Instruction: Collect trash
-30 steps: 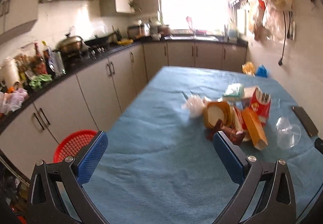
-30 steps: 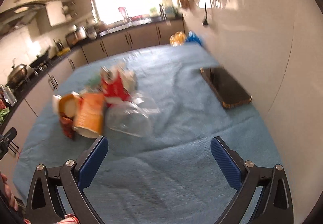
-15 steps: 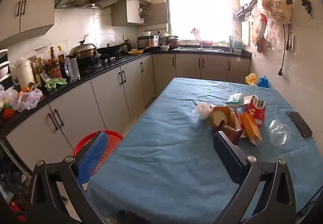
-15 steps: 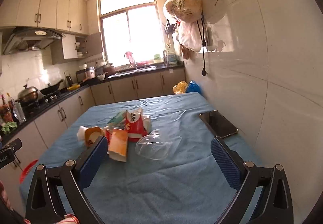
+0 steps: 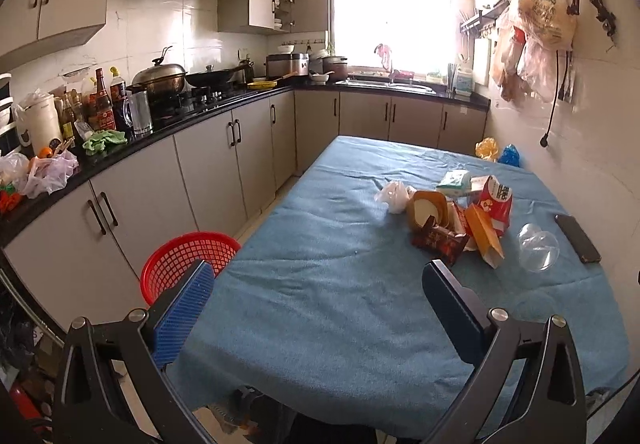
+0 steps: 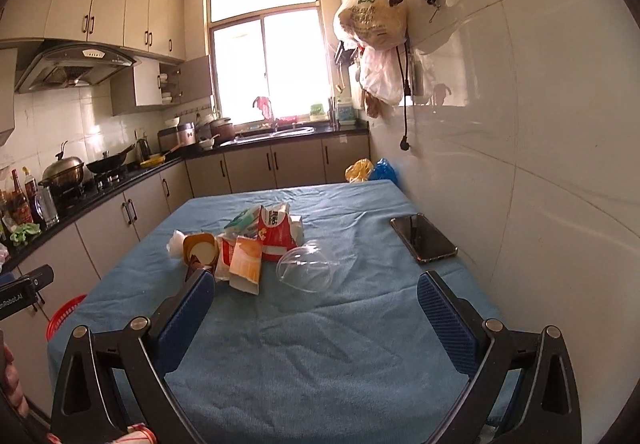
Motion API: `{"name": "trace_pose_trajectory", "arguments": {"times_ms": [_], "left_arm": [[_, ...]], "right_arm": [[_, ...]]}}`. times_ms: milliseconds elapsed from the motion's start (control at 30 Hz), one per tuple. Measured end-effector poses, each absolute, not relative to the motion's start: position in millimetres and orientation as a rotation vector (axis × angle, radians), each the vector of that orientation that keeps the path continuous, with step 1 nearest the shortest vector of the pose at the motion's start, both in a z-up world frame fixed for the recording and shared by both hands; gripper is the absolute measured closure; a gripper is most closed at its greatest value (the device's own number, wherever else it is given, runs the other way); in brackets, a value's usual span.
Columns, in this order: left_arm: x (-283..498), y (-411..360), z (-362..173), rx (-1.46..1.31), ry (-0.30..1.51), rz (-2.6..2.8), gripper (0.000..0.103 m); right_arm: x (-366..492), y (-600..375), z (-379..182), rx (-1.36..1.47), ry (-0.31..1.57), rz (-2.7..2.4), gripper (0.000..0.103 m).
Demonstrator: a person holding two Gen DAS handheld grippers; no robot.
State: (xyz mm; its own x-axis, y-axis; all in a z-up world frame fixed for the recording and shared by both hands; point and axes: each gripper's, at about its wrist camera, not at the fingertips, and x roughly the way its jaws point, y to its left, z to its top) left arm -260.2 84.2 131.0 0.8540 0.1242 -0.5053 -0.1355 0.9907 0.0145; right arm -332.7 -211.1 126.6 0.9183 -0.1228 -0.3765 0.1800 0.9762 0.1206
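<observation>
Up at 1 o'clock the trash pile (image 5: 460, 219) sits untouched on the bench (image 5: 320, 284), both the left gripper (image 5: 316, 308) and right gripper (image 6: 316, 308) wide open and empty, red basket (image 5: 188, 260) unused.

So the table (image 5: 320, 304) fills the middle and lower right of the left wrist frame, with the trash pile (image 5: 456, 215) sitting on it right of centre, the clear plastic dome lid (image 5: 538, 250) just right of the pile and the phone (image 5: 577, 238) further right near the wall. The laundry-style basket (image 5: 176, 256) is on the floor at lower left, beside the table's left edge and in front of the cabinets (image 5: 208, 167), and the sink counter (image 5: 384, 87) runs across behind the table under the window (image 5: 390, 15) at top centre.
</observation>
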Motion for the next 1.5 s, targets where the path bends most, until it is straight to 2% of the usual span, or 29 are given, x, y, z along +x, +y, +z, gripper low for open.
{"name": "trace_pose_trajectory", "arguments": {"times_ms": [867, 1367, 1500], "left_arm": [[-141, 65, 61, 0.004, 0.81, 0.112, 0.0], [-68, 36, 59, -0.121, 0.883, -0.108, 0.0], [-41, 20, 42, -0.159, 0.949, -0.144, 0.0]], "right_arm": [[-205, -218, 70, 0.14, 0.609, -0.053, 0.0], [-149, -265, 54, 0.159, 0.685, -0.055, 0.0], [-130, -272, 47, 0.149, 0.716, -0.03, 0.006]]}}
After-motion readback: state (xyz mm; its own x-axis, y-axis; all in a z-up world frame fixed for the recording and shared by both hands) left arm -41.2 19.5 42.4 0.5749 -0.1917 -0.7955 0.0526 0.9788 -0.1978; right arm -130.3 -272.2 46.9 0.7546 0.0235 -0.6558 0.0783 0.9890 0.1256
